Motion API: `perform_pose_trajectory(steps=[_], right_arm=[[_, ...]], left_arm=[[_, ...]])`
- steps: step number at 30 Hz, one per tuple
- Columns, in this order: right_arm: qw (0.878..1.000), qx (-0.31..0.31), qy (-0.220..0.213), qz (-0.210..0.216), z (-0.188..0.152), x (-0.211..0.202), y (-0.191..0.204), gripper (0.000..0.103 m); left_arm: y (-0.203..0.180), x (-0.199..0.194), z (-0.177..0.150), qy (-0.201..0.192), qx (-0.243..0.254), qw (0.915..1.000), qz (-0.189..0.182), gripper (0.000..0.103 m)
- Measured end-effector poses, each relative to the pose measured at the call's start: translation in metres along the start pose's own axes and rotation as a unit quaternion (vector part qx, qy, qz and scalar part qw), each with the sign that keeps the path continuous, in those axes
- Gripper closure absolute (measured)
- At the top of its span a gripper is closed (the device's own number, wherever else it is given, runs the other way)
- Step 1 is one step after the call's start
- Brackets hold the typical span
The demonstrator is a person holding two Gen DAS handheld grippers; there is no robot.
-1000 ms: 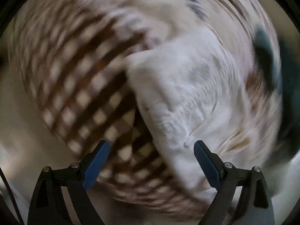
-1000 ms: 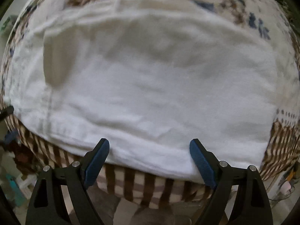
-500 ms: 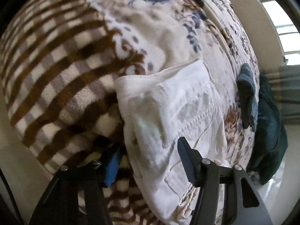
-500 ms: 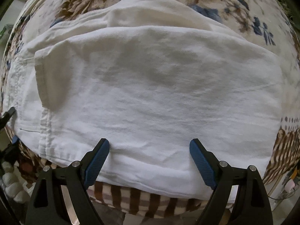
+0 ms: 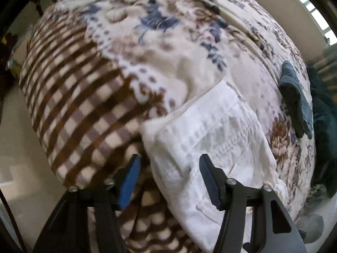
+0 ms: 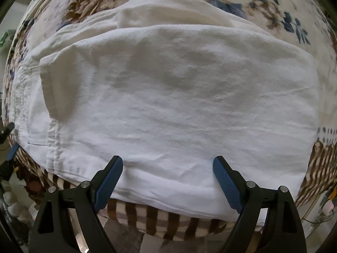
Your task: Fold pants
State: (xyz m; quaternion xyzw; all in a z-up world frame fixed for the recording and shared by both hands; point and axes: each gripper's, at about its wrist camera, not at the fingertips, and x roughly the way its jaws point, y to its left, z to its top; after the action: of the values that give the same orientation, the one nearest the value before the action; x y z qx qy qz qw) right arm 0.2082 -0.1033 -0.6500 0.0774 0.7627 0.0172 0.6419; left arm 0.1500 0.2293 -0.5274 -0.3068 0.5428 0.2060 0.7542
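Note:
White pants (image 6: 168,94) lie folded across a bed, one layer over another. In the left wrist view their waistband end (image 5: 210,130) reaches the bed's near corner. My left gripper (image 5: 169,160) points down at that corner. Its jaws are closing with the pants' edge between them. The right pad touches the cloth, and a sliver of blanket still shows beside the left pad. One of its blue pads (image 6: 13,149) peeks in at the far left of the right wrist view. My right gripper (image 6: 168,164) hovers open over the pants' near edge, holding nothing.
A plush blanket (image 5: 84,94) covers the bed, brown-checked at the border and floral in the middle. A dark teal garment (image 5: 294,97) lies on it at the right, beside a darker pile (image 5: 324,126). The bed's edge (image 6: 168,221) and floor lie just below the right gripper.
The left gripper's jaws have narrowed around the pants' corner, and its view has swung to show more of the bed. The right gripper has shifted slightly over the pants and stayed open.

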Motion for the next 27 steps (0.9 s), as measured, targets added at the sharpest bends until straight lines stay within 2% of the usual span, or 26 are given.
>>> perform_pose_trajectory(steps=[1,3,7,9,12,13,15,19,20,22,23,24,26,27], right_arm=[[1.0,-0.001,0.0,-0.002,0.0,0.002,0.0,0.013],[1.0,-0.006,0.001,-0.008,-0.001,0.002,0.003,0.013],[1.0,-0.015,-0.001,-0.008,-0.003,0.001,0.008,0.013],[1.0,-0.019,-0.001,-0.01,-0.003,0.002,0.009,0.013],[1.0,-0.017,0.002,-0.009,-0.003,0.004,0.011,0.013],[1.0,-0.017,0.003,-0.008,-0.003,0.005,0.012,0.013],[1.0,-0.014,0.004,-0.004,-0.001,0.004,0.016,0.013],[1.0,-0.014,0.003,-0.003,-0.001,0.004,0.015,0.013],[1.0,-0.012,0.003,-0.001,-0.001,0.004,0.014,0.013],[1.0,-0.007,0.005,0.003,-0.001,0.002,0.011,0.013],[1.0,-0.006,0.006,0.004,-0.002,0.003,0.011,0.013],[1.0,-0.006,0.006,0.004,-0.002,0.003,0.011,0.013],[1.0,-0.008,0.006,0.002,-0.003,0.005,0.012,0.013],[1.0,-0.008,0.006,0.002,-0.003,0.005,0.012,0.013]], left_arm=[[-0.004,0.002,0.003,-0.004,0.016,0.9998,0.006,0.086],[-0.009,-0.003,0.008,-0.02,0.03,0.9993,-0.003,0.091],[-0.036,-0.033,0.007,-0.078,0.097,0.9917,-0.03,0.091],[-0.046,-0.026,0.01,-0.089,0.133,0.9869,-0.018,0.091],[-0.02,0.012,0.021,-0.031,0.083,0.9961,-0.006,0.091],[-0.006,0.025,0.022,-0.008,0.069,0.9975,0.006,0.091],[0.011,0.036,0.019,0.012,0.058,0.9982,0.007,0.086],[0.015,0.029,0.024,0.02,0.042,0.9989,-0.007,0.079],[0.018,0.021,0.025,0.015,0.023,0.9994,-0.022,0.074],[0.027,0.004,0.025,-0.009,-0.013,0.9982,-0.058,0.071],[0.034,-0.001,0.024,-0.016,-0.033,0.9962,-0.079,0.065],[0.039,-0.001,0.023,-0.016,-0.045,0.9948,-0.09,0.054],[0.048,0.009,0.019,-0.007,-0.064,0.9941,-0.088,0.049],[0.052,0.022,0.017,0.014,-0.078,0.9922,-0.097,0.049]])
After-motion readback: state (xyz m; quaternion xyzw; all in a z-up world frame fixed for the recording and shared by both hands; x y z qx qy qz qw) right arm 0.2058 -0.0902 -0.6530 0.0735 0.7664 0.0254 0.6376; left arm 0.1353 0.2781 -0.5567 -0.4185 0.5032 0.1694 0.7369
